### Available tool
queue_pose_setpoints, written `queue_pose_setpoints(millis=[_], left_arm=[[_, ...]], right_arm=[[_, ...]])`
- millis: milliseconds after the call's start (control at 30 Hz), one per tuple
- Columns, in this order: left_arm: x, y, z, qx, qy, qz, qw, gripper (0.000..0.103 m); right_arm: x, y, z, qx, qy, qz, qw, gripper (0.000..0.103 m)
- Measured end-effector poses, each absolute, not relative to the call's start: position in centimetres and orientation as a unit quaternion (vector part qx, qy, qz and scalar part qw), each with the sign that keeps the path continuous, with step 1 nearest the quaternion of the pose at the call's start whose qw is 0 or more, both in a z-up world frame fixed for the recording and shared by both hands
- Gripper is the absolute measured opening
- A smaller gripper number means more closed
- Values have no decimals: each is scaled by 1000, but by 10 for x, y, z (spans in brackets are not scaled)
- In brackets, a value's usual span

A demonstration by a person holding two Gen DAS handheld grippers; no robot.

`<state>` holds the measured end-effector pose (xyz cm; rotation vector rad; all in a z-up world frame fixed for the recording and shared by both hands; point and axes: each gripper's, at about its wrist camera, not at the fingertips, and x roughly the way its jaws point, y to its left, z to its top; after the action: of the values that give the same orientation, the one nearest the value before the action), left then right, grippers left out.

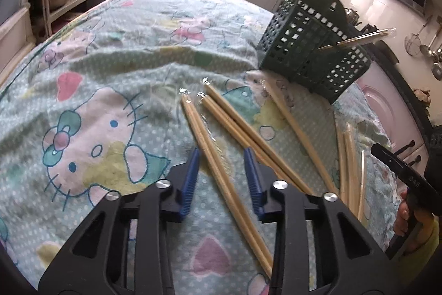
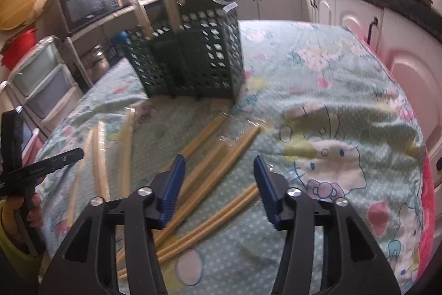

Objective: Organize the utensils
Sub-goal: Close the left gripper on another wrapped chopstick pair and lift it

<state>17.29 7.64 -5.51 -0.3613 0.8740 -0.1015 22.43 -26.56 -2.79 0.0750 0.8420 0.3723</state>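
Two hand-held grippers hover above a table draped in a pale green cartoon-cat print cloth [image 1: 110, 68], where wrapped pairs of pale wooden chopsticks [image 1: 221, 156] lie scattered across the middle of the cloth toward its near edge. The left gripper [image 1: 222, 156], black with ribbed blue pads, has its jaws apart and straddles one chopstick pair, which runs between the pads with a gap on each side; nothing is grasped. The right gripper [image 2: 219, 161] is likewise unclenched, its blue pads set wide above another pair [image 2: 215, 223] lying on the cloth, not pressing on it. A dark green perforated plastic utensil basket [image 2: 193, 54] stands upright near the table's far edge, beyond the loose chopsticks, with at least one wrapped pair [image 1: 356, 40] already leaning out of its top. In the left wrist view, a hand [image 1: 408, 214] grips the other tool's black handle at the table's right side.
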Motion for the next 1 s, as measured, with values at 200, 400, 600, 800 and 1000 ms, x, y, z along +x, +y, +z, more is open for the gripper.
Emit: queue_pose_setpoints(millis=[200,400,600,800,1000], left_arm=[[178,76,-57,-173,427,-41,887,19],[188,76,-56,-170,433,-32,885,19],[197,80,-56,-171,439,-24,882,15],[208,83,-55,-171,444,-17,879,15],[220,85,-56,-169,449,-10,877,15]], right_arm=[[256,-270,-41,76,444,171,877,31],[287,-274,-50,101,472,151,863,24],[308,-270,-54,100,478,143,861,23],[321,-268,-54,92,478,139,862,18],[323,-272,-52,96,473,150,863,10]])
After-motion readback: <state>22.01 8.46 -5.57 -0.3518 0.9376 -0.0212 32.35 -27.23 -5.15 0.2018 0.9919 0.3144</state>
